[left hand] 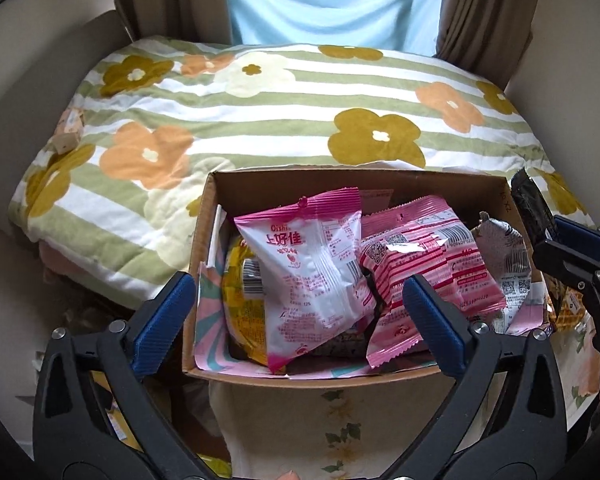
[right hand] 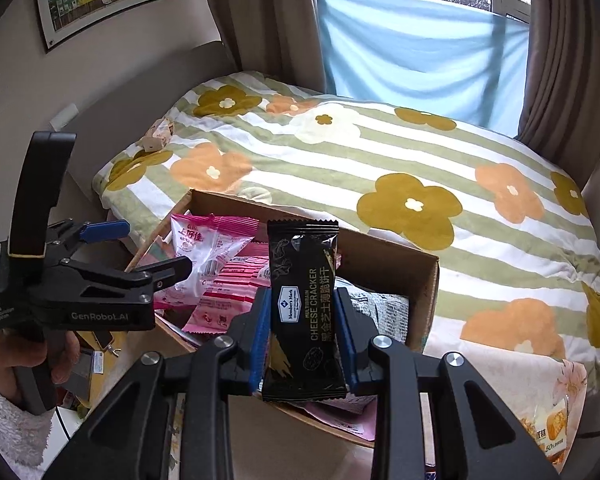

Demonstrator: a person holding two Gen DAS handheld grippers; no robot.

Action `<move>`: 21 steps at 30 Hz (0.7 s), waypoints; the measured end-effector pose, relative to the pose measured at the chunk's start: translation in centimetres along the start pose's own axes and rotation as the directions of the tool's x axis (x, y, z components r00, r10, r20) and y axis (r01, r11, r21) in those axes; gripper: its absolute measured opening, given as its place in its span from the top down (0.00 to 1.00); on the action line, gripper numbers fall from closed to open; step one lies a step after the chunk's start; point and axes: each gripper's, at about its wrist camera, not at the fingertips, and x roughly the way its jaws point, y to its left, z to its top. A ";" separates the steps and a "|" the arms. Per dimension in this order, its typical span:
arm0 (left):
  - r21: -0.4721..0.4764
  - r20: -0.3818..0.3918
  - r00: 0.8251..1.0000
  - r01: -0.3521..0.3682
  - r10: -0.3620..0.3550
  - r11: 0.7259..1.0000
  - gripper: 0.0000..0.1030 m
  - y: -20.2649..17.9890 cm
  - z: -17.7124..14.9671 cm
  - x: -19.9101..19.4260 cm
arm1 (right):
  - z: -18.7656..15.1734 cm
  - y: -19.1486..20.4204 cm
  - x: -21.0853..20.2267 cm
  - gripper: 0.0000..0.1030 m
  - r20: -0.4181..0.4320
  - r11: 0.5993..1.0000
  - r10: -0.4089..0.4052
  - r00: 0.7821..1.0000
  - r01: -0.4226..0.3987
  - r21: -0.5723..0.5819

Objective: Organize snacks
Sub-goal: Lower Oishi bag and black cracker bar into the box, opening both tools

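1. Where the bed's flowered quilt [left hand: 300, 120] ends, an open cardboard box [left hand: 204, 264] stands against it, holding a loose heap of snack packets.
2. Topmost in the box is a pink-and-white Oishi bag [left hand: 312, 268], tilted, with a pink striped packet [left hand: 424, 276] just beside it on the right and partly under it.
3. A yellow packet [left hand: 244, 312] lies low at the box's left side, under the Oishi bag; a silver-grey packet [left hand: 508, 256] leans at the box's right wall.
4. The left gripper [left hand: 300, 320] hangs over the near edge of the box, jaws spread wide and released, gripping nothing; the Oishi bag lies between and beyond its blue pads [left hand: 164, 320], not touching them.
5. The right gripper [right hand: 304, 320] has its jaws clenched on a black cheese cracker packet [right hand: 304, 300], which stands upright between the blue pads, its top sticking out above them.
6. The packet is held in the air over the right, near part of the box, clear of the snacks below.
7. In the left wrist view the same black packet shows at the box's right wall.
8. An orange snack bag [right hand: 552, 436] lies outside the box, to its right.
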 end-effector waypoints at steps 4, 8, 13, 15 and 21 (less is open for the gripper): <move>-0.008 -0.010 1.000 -0.002 0.002 1.000 0.00 0.2 -0.8 -0.3 | 0.9 0.5 0.4 0.73 -0.002 1.000 0.010 1.000 -0.010 -0.025; -0.016 -0.015 1.000 -0.007 0.007 1.000 0.00 0.3 -1.3 -0.4 | 1.9 1.1 1.1 0.73 -0.013 0.998 0.013 1.000 -0.013 -0.057; -0.019 -0.010 1.000 -0.003 0.003 1.000 0.00 0.2 -1.5 -0.7 | 2.7 0.7 2.1 0.72 -0.038 0.999 0.005 0.999 -0.007 -0.033; -0.018 -0.008 1.000 -0.004 0.004 1.000 0.00 0.1 -1.5 -0.8 | 2.8 0.2 2.2 0.60 -0.037 1.000 -0.001 0.999 0.001 0.000; -0.018 -0.014 1.000 0.008 -0.008 1.000 0.00 -0.3 -2.0 -0.9 | 1.8 -0.7 1.1 0.17 -0.017 0.997 0.015 1.000 -0.013 0.071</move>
